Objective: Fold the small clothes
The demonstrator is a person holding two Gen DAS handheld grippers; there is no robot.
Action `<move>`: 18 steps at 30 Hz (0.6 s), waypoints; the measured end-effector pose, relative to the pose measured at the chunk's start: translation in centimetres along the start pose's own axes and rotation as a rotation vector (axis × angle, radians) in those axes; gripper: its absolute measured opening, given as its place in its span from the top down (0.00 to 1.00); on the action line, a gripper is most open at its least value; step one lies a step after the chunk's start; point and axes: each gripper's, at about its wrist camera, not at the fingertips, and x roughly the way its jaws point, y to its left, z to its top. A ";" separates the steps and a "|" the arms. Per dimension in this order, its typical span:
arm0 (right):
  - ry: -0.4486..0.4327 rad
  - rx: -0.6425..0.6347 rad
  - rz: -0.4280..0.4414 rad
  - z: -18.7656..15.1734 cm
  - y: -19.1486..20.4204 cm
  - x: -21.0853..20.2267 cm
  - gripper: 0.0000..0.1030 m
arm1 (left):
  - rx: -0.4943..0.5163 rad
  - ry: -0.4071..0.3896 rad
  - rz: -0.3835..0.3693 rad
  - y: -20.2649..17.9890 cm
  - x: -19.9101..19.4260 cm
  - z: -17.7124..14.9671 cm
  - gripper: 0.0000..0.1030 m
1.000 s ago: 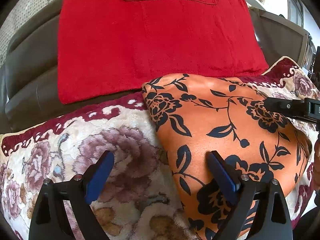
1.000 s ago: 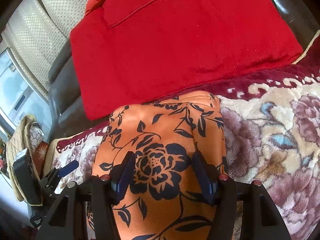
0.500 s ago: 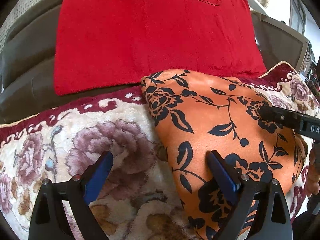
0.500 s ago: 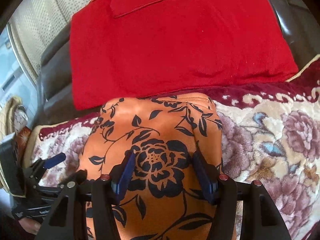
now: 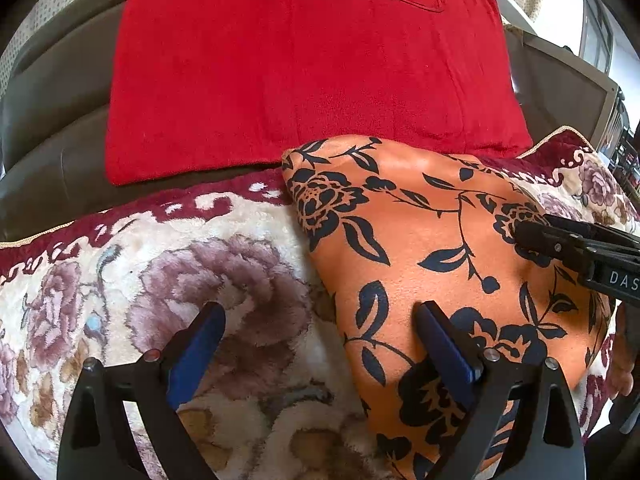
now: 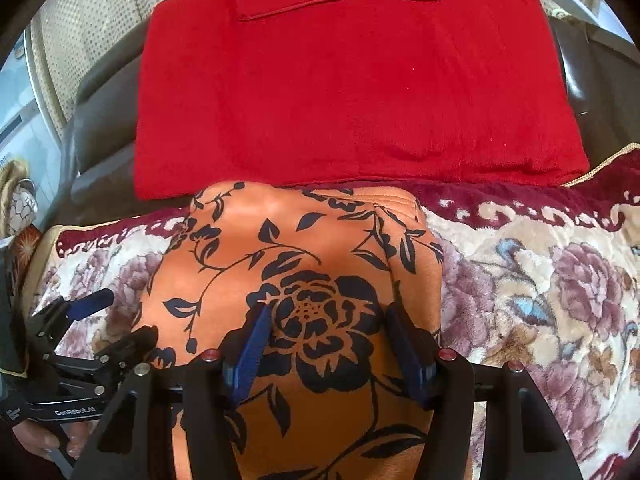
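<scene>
Left tool [image 5: 320, 344] stands wide, gripping nothing; its left finger hangs over the floral blanket [image 5: 200, 280] and its right finger [image 5: 444, 344] sits at the left edge of the orange floral garment [image 5: 420, 248]. To its right, the right tool [image 6: 326, 336] is spread at a medium width over the garment's big black flower (both pads rest on or just above the cloth, with nothing pinched between them). Ahead of both tools lies a red cushion [image 6: 352, 92] against the dark sofa back [image 5: 52, 92].

As a judgement, the folding is well along: the garment already lies as a compact, layered packet with a folded-over strip on its right side. What seems left is a last fold or some smoothing.

Compared with a second ago, both views have slid slightly forward, the cushion has grown larger, and the right tool reaches further into the left view; neither tool's opening has changed.
</scene>
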 end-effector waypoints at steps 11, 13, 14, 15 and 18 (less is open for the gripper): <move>0.000 -0.030 -0.029 -0.1 0.4 0.2 0.38 | -0.006 0.002 -0.003 0.1 0.0 0.0 0.06; 0.000 -0.037 -0.034 -0.1 0.5 0.2 0.38 | -0.006 0.003 -0.003 0.1 0.0 0.0 0.06; 0.000 -0.038 -0.034 -0.1 0.5 0.2 0.38 | -0.007 0.003 -0.002 0.1 0.1 0.0 0.06; 0.000 -0.039 -0.035 -0.1 0.5 0.2 0.37 | -0.006 0.003 -0.002 0.1 0.1 0.0 0.06; 0.000 -0.040 -0.036 -0.1 0.5 0.2 0.37 | -0.007 0.003 -0.002 0.1 0.1 0.0 0.06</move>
